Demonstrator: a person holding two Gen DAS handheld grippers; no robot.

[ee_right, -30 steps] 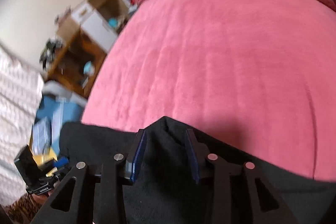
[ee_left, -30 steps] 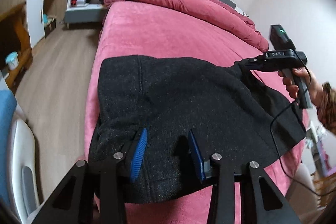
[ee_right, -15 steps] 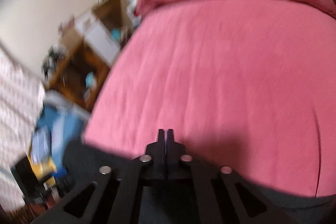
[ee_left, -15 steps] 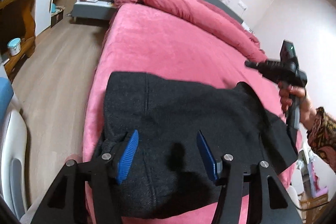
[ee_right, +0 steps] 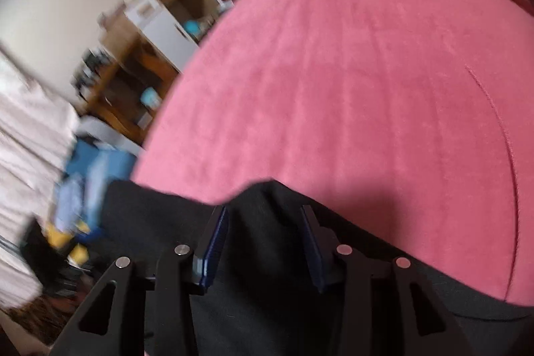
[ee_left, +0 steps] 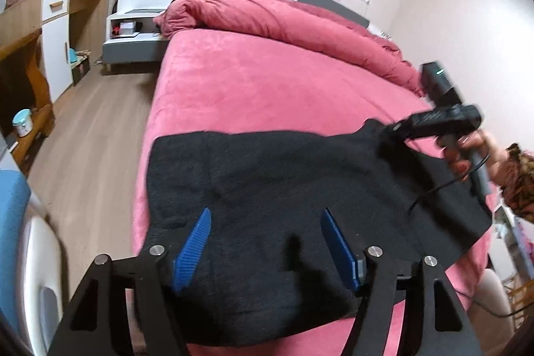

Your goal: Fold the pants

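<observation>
The black pants (ee_left: 283, 189) are seen lying flat across the foot of the bed (ee_left: 267, 82), already doubled into a broad slab w/ one edge near the bed's side. The fabric is judged soft, thick and limp, prob. a knit: little weight, no stiffness, so it will sag and drag unless taken at two corners or along a folded edge.

The left gripper (ee_left: 267, 242) is held over the near part of the pants; its jaws have just been opening and stand wide, fabric below them but not pinched. The right gripper (ee_right: 263, 242) is held by a hand (ee_left: 467, 152) at the far right corner; its jaws have just been opening too, now part open, w/ a raised peak of cloth between them; no pinch is seen.

Open room: plenty of bare pink bedcover beyond the pants, up to the bunched duvet (ee_left: 283, 19). Less margin is left near the bed's side and foot, where cloth could slide off to the floor (ee_left: 100, 129).
</observation>
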